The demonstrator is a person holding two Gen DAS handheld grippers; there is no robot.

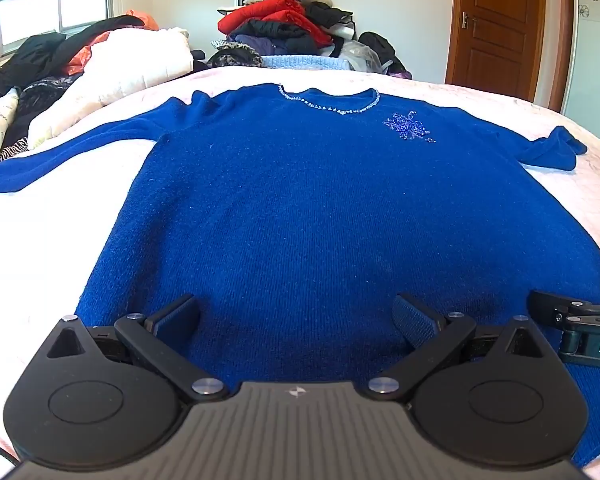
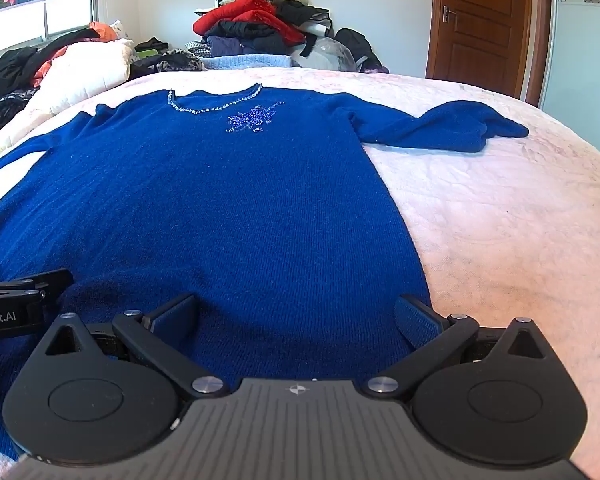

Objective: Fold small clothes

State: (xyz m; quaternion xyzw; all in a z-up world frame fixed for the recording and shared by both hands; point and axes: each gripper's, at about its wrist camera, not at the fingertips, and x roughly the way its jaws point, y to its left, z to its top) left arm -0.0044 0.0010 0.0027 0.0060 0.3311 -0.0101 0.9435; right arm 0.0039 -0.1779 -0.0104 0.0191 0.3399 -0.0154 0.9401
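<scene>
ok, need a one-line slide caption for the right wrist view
Right tongs open above the hem of a blue sweater spread flat on a pink bedspread, left tongs alongside.

A bed [image 1: 480,100] covered by a pale pink quilted spread carried everything. The blue sweater [image 1: 300,200] lay flat on it, front up, beaded neckline toward the far edge, both sleeves stretched out to the sides, the right one [image 2: 440,128] bunched at its cuff. Beyond the sweater's left sleeve a cream padded quilt [image 1: 140,64] lay heaped with dark and orange garments on top. Past the neckline, at the far edge, stood a pile of red and black clothes [image 2: 260,20]
</scene>
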